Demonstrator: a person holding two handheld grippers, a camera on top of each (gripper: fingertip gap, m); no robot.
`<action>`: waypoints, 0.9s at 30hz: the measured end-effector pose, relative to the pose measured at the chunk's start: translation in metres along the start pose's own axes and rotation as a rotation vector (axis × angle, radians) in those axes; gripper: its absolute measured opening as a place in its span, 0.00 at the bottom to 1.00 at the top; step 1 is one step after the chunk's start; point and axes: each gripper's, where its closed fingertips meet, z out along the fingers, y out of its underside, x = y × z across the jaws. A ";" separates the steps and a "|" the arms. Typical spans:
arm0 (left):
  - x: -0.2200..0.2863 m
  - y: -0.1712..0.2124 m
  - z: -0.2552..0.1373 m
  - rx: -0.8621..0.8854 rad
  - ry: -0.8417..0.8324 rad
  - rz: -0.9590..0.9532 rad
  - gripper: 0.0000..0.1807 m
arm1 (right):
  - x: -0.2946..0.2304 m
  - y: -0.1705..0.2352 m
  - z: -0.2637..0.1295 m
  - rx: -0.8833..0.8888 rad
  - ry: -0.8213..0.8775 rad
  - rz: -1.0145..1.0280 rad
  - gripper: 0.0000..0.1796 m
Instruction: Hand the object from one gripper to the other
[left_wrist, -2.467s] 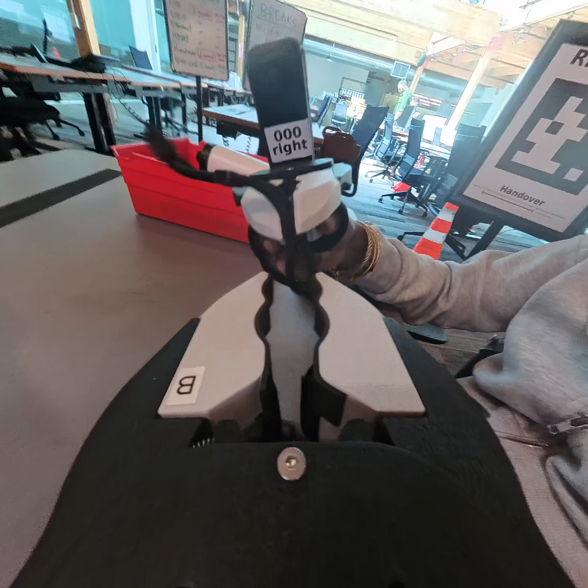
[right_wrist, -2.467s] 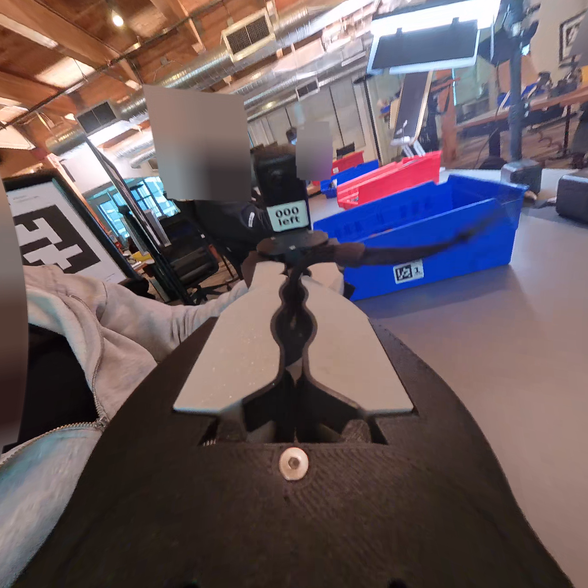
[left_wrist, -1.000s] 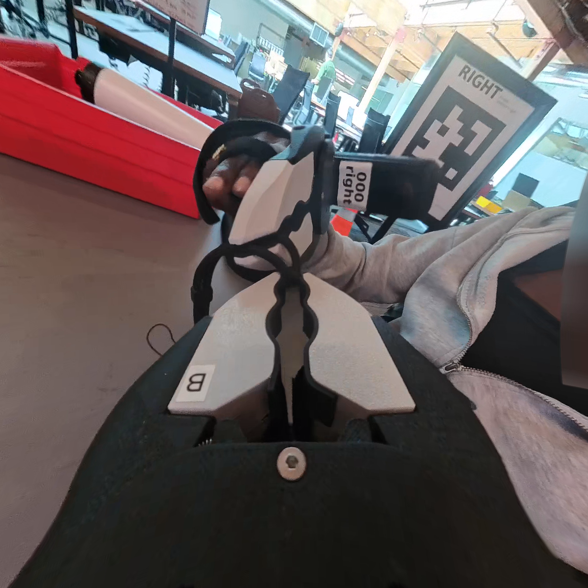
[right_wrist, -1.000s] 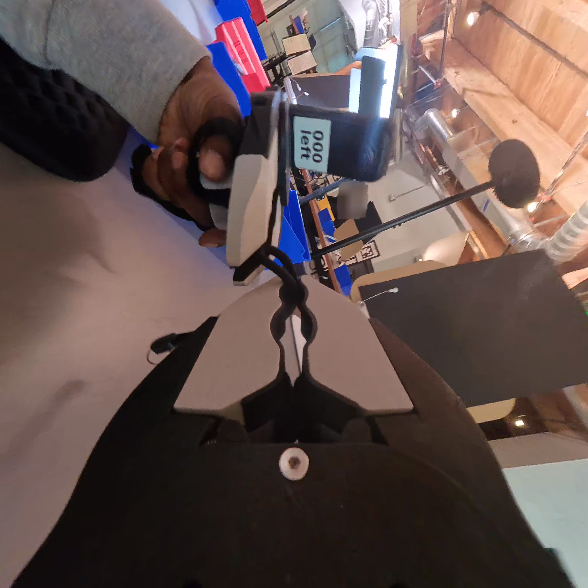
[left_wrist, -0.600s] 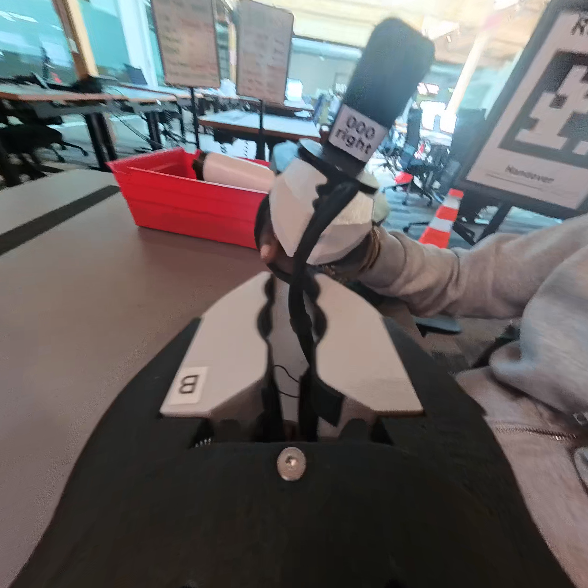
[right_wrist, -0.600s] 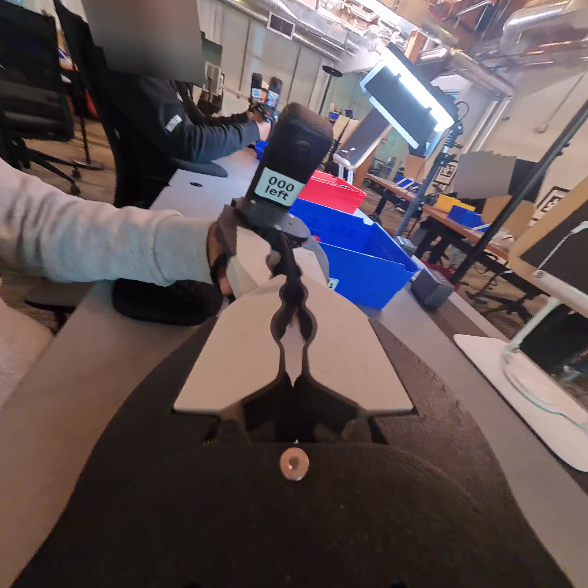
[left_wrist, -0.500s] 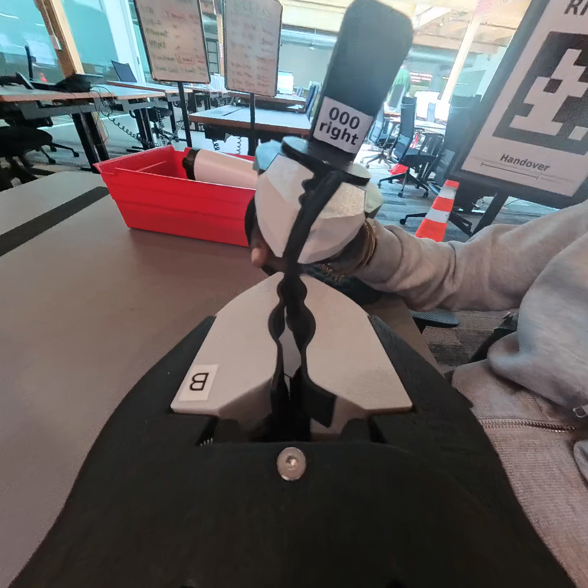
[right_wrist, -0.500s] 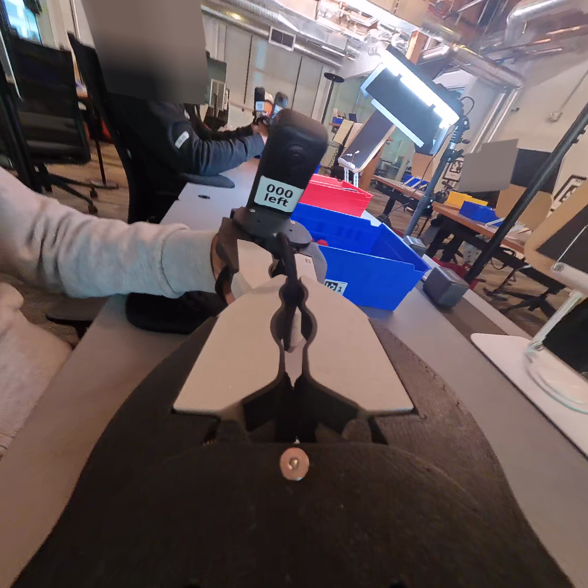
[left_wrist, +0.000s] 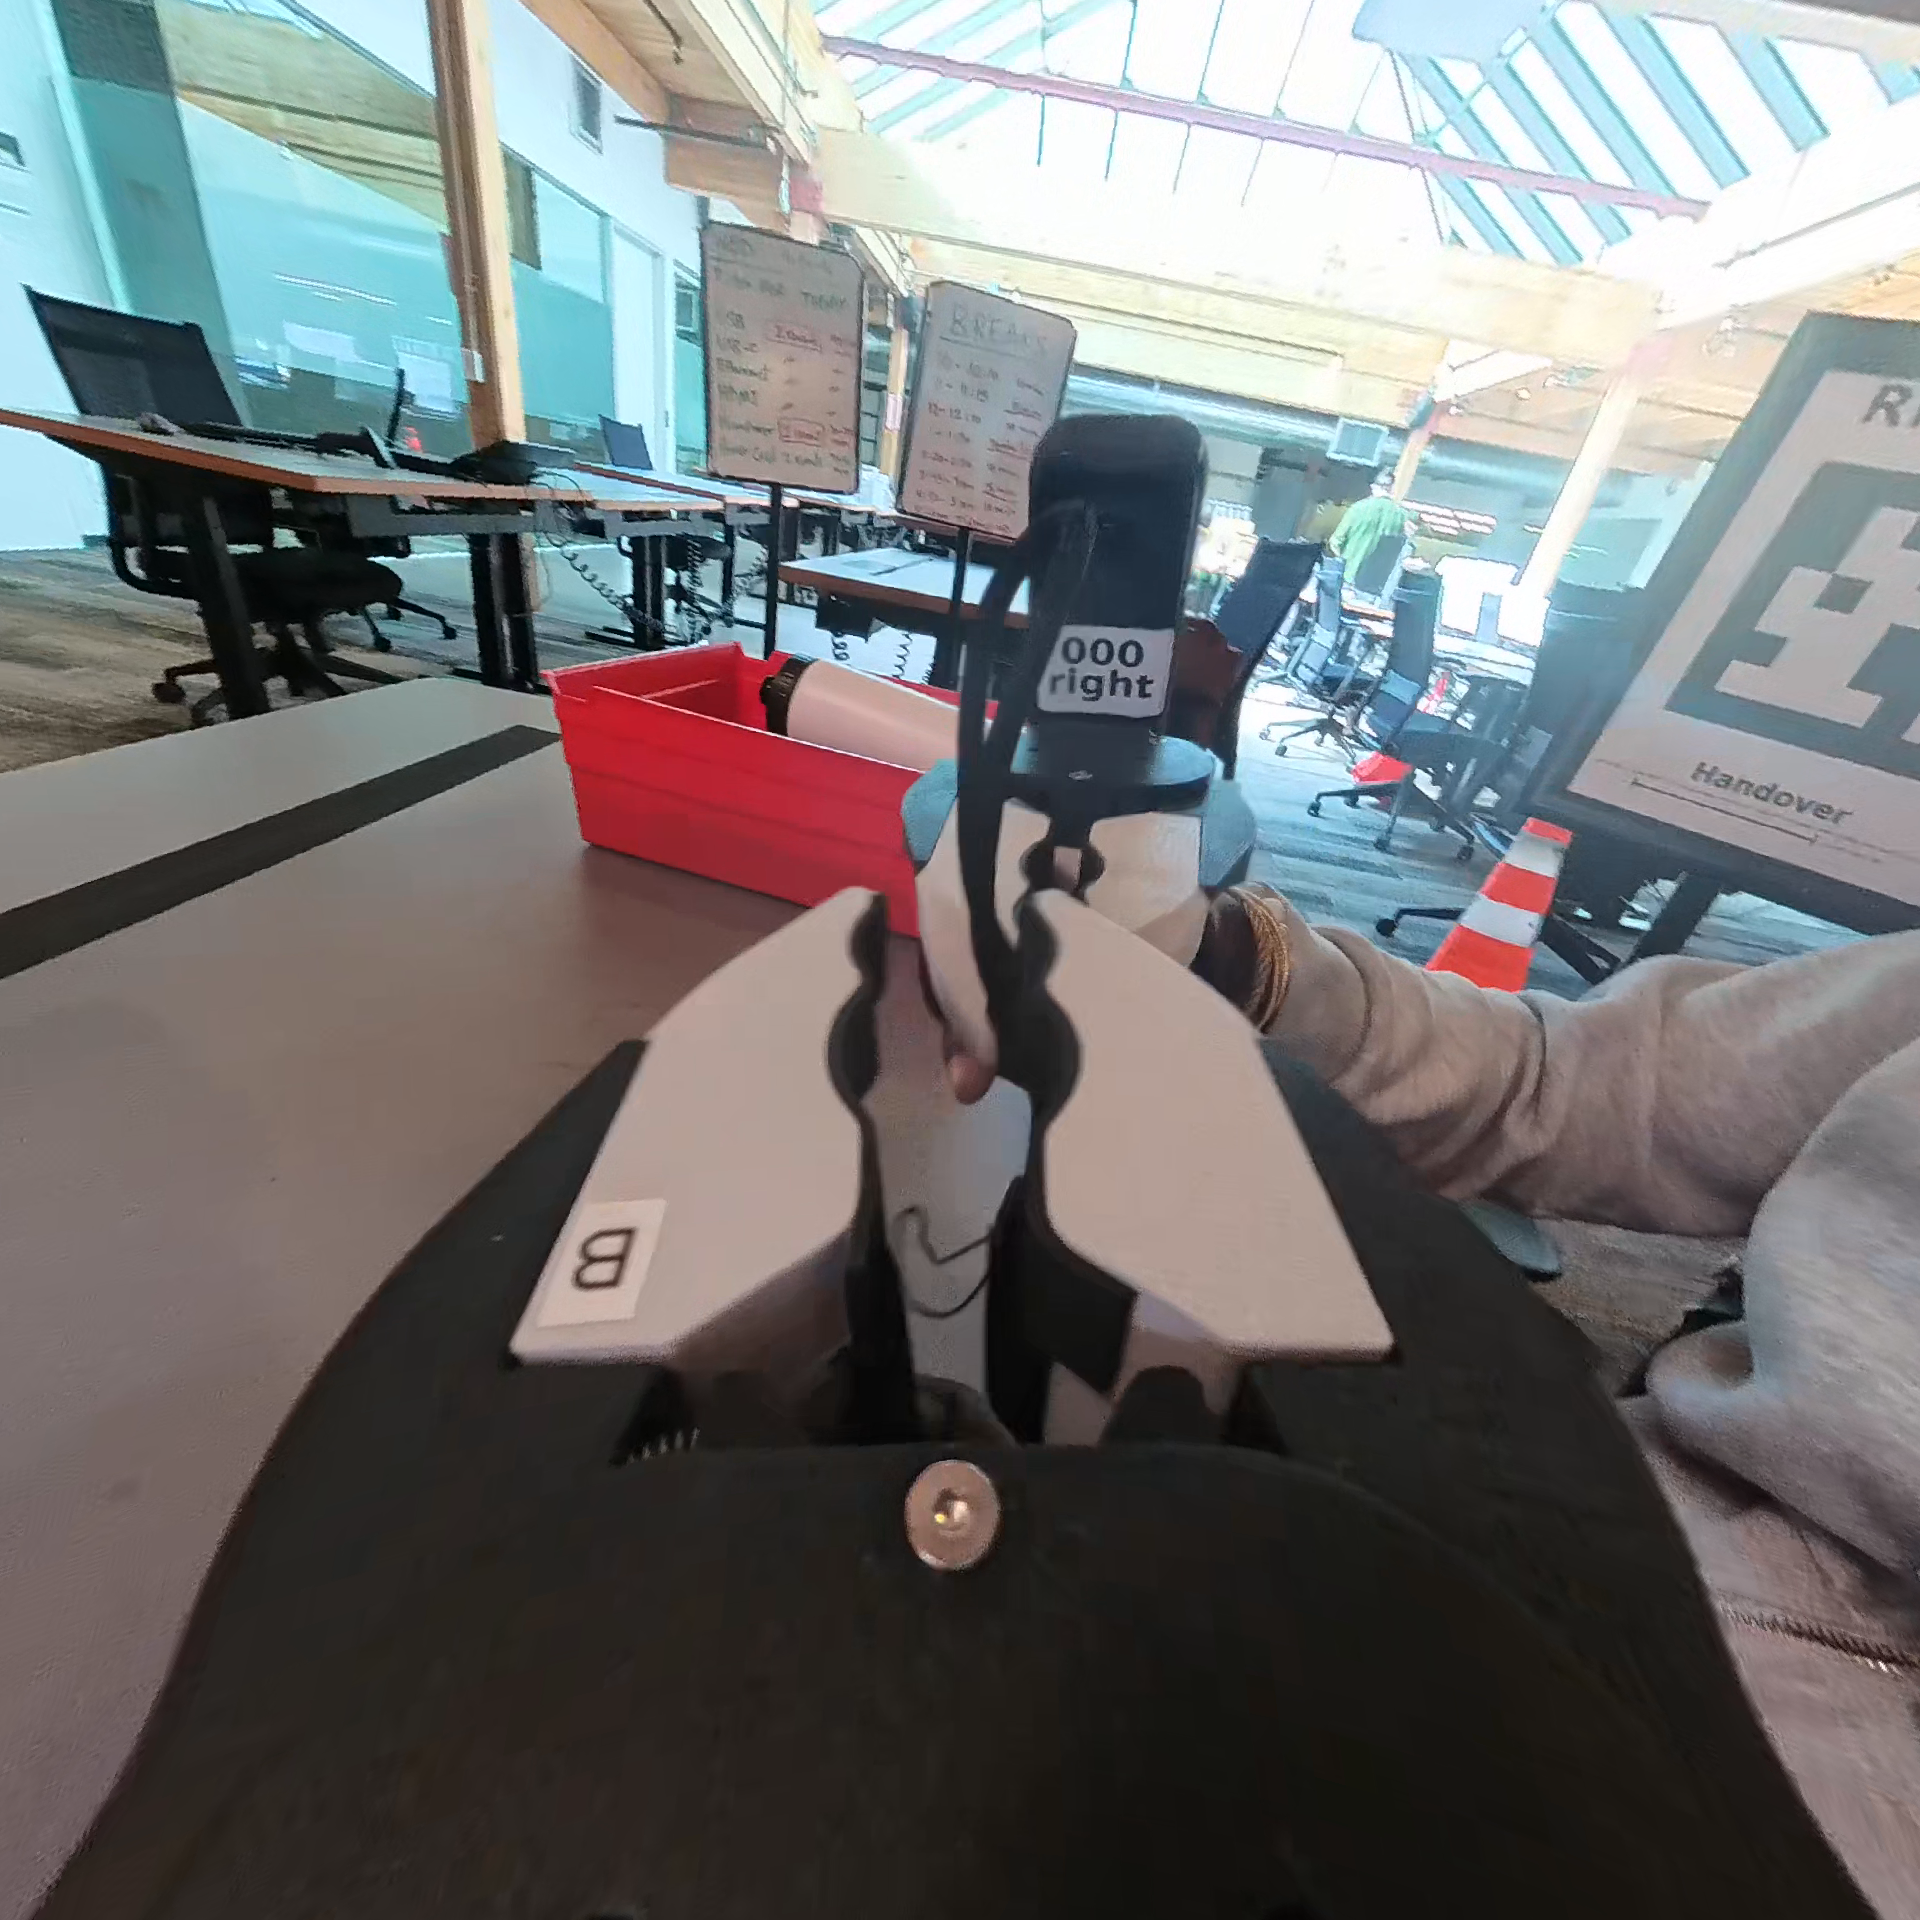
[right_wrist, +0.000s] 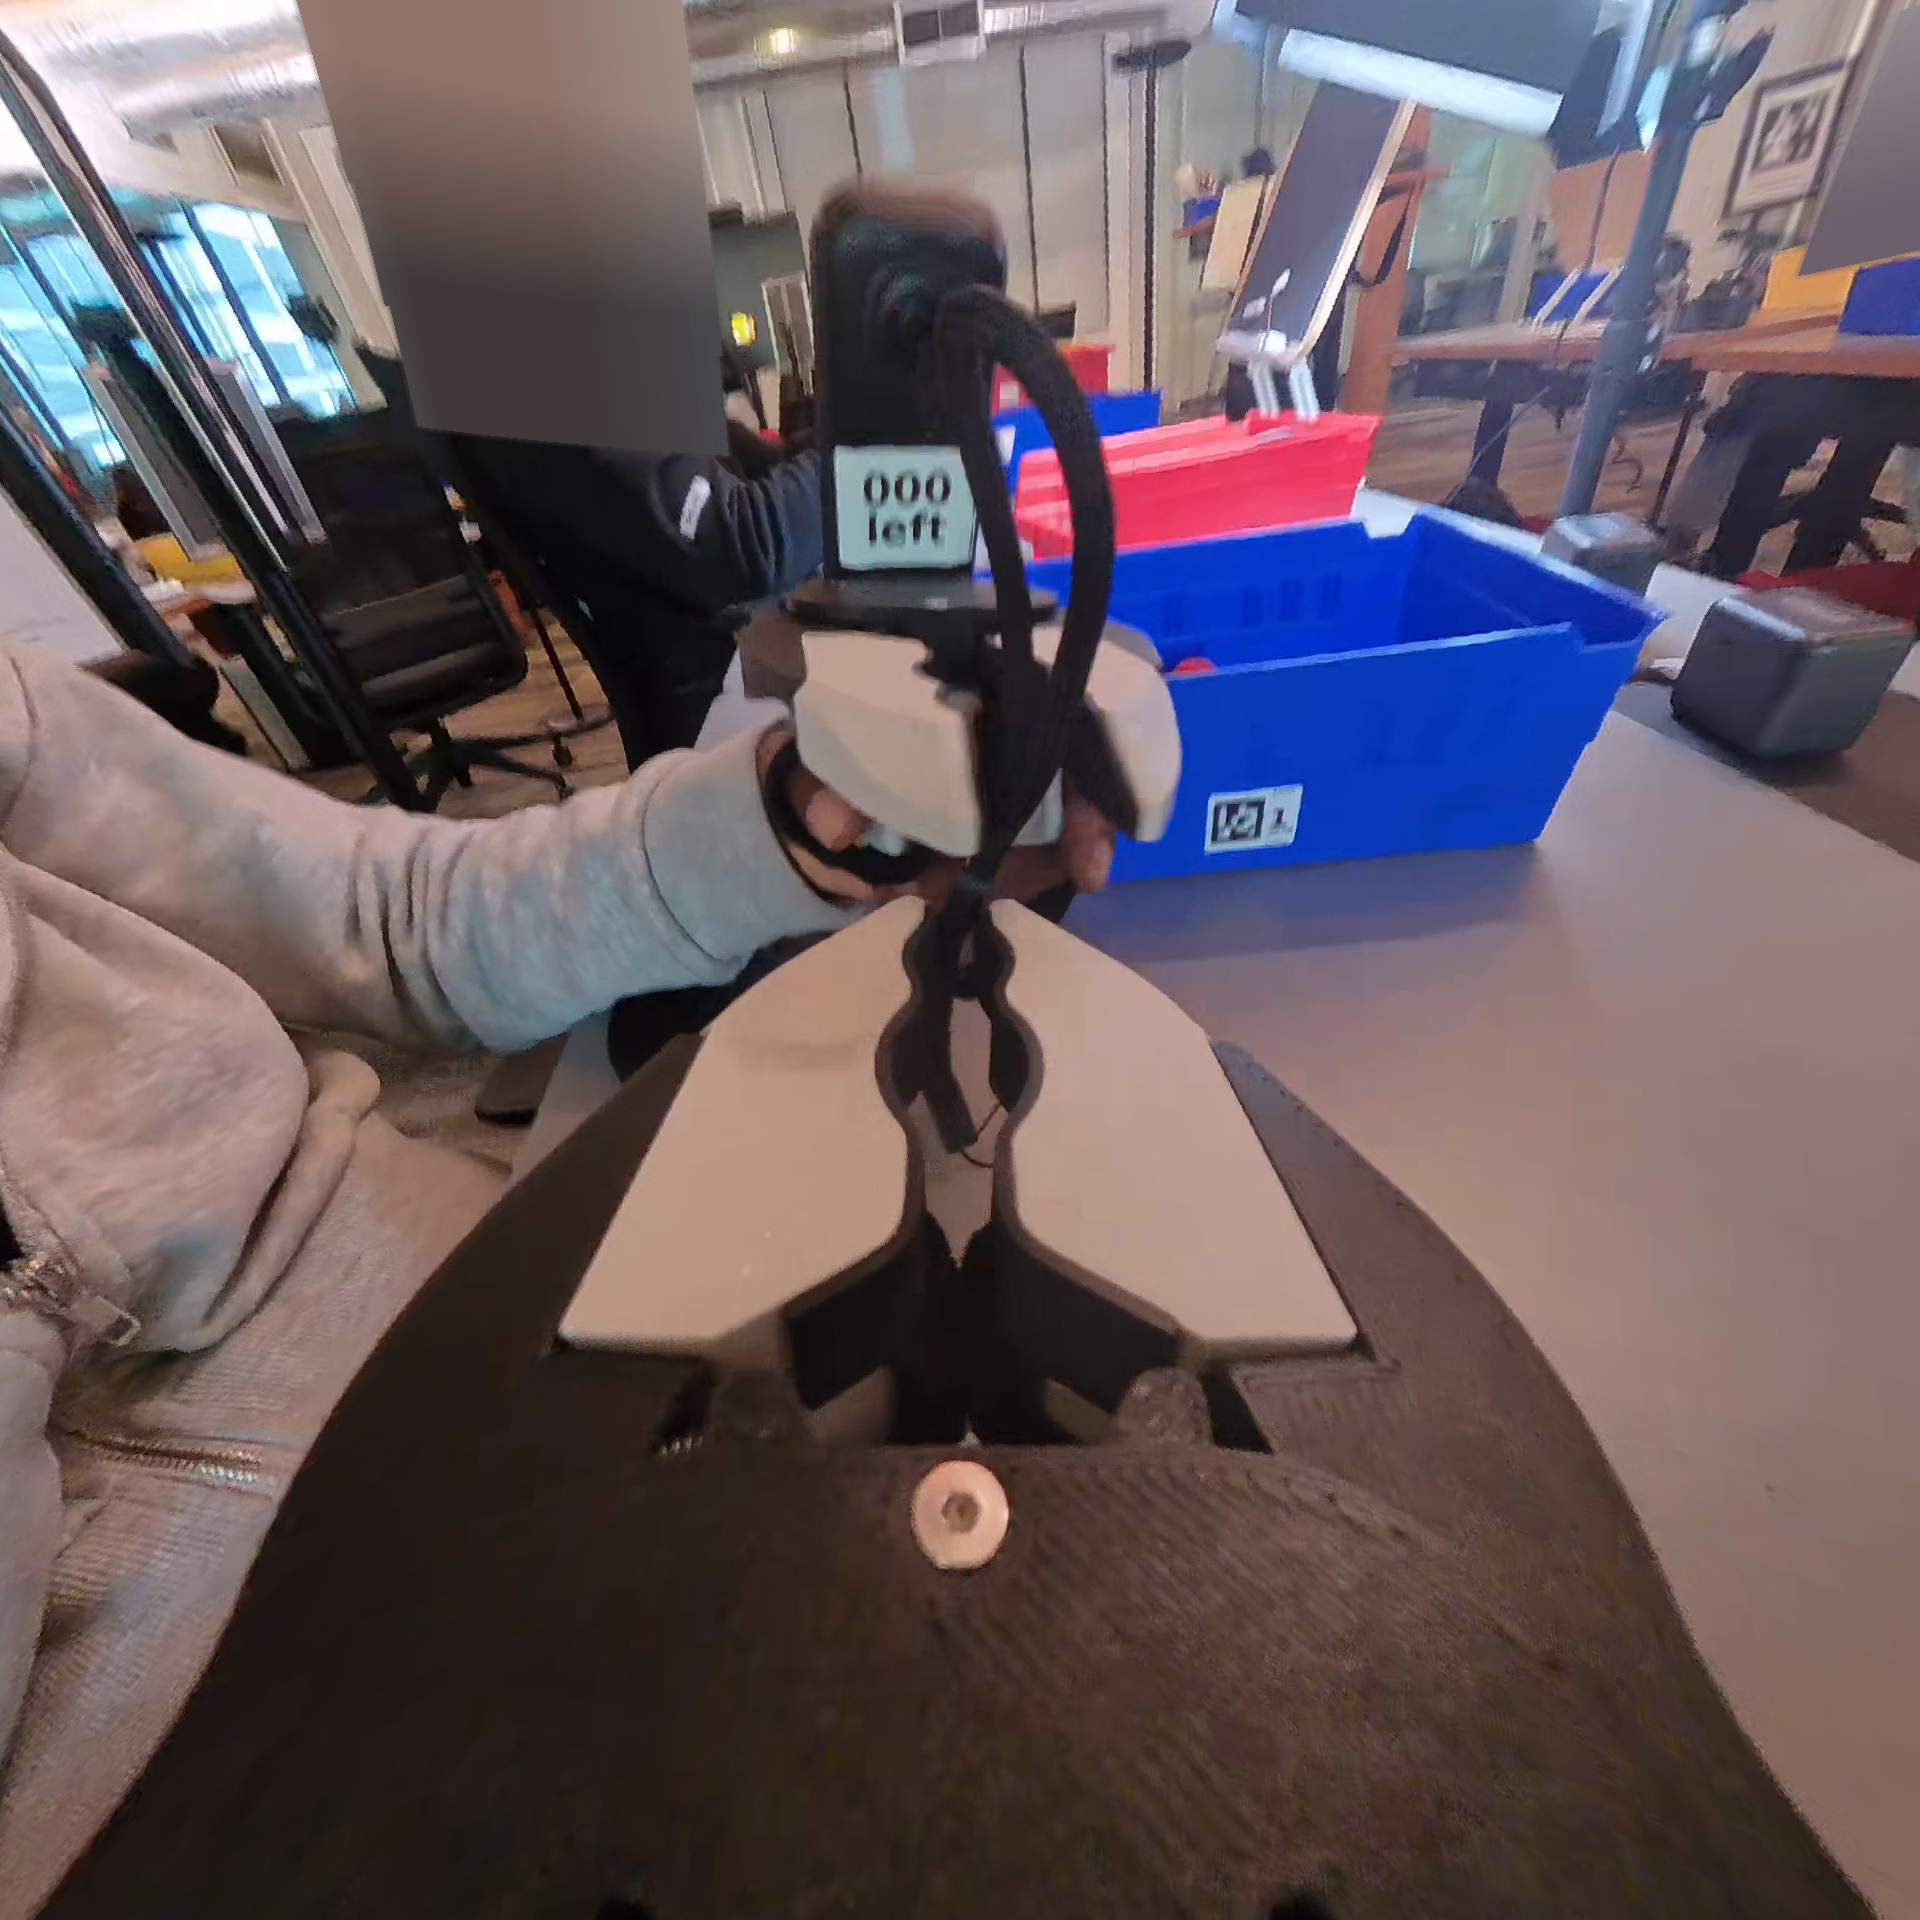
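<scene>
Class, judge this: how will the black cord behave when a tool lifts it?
Probably floppy: the black cord bends in a loose loop rather than holding straight. Likely light: the right tool seems to hold it by its tips alone.

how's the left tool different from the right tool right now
The left tool stands open, fingers apart; the right tool is shut on the black cord. The left tool carries a white sticker on one finger; the right tool's fingers look plain. Both have grey fingers on a black body.
</scene>
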 end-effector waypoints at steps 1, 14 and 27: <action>-0.003 -0.001 -0.001 0.003 -0.013 -0.010 0.19 | 0.001 -0.006 -0.004 0.037 0.001 0.009 0.04; 0.022 0.032 0.011 -0.181 0.143 -0.026 0.02 | 0.005 -0.026 -0.019 0.159 0.003 0.033 0.05; 0.012 -0.002 -0.005 0.029 0.303 -0.643 0.02 | -0.010 -0.014 -0.009 -0.129 0.596 -1.628 0.18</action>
